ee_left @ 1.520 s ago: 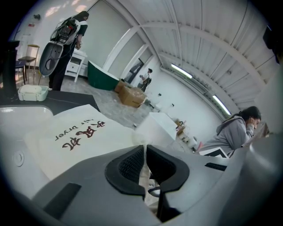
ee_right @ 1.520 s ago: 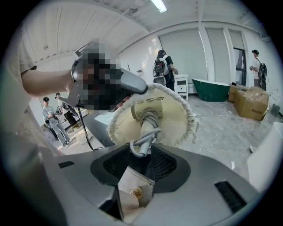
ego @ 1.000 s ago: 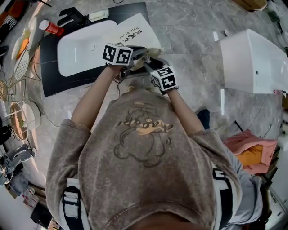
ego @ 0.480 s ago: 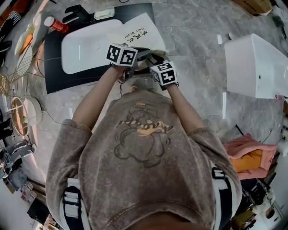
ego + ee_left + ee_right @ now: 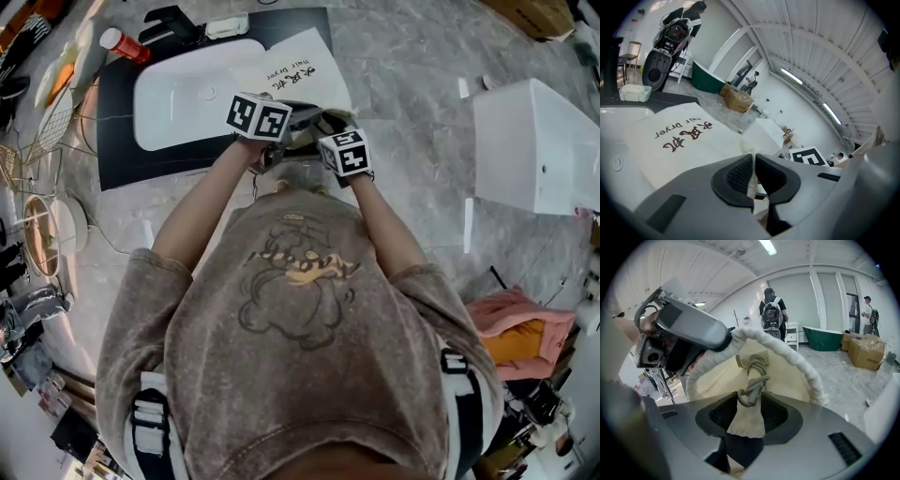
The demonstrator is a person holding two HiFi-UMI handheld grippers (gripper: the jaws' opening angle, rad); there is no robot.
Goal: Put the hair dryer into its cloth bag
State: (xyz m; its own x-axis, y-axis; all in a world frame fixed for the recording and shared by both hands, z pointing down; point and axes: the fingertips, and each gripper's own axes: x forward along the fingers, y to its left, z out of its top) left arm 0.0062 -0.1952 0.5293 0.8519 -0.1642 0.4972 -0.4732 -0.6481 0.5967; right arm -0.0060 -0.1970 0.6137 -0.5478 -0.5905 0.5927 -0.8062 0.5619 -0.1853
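Observation:
The white cloth bag (image 5: 295, 73), printed "Hair Dryer", lies on the dark mat, with its printed face (image 5: 675, 138) ahead of my left gripper (image 5: 752, 164). That gripper is shut on a thin edge of the bag's cloth. My right gripper (image 5: 750, 408) is shut on a cream cloth tab (image 5: 749, 416) tied with a grey drawstring cord (image 5: 752, 380). The bag's rolled white rim (image 5: 797, 359) arcs from the left gripper's body (image 5: 689, 326) across to the right. Both marker cubes (image 5: 258, 116) (image 5: 344, 153) sit close together. I cannot make out the hair dryer itself.
A white basin (image 5: 187, 89) rests on the black mat (image 5: 117, 141) beside the bag. A red-capped bottle (image 5: 124, 44) stands at the mat's far left. A large white box (image 5: 534, 141) is on the marble floor to the right. Wire racks (image 5: 42, 131) lie at left.
My right gripper has edged in toward the bag and the left gripper, still holding the tab. The left gripper has stayed put on the bag's edge.

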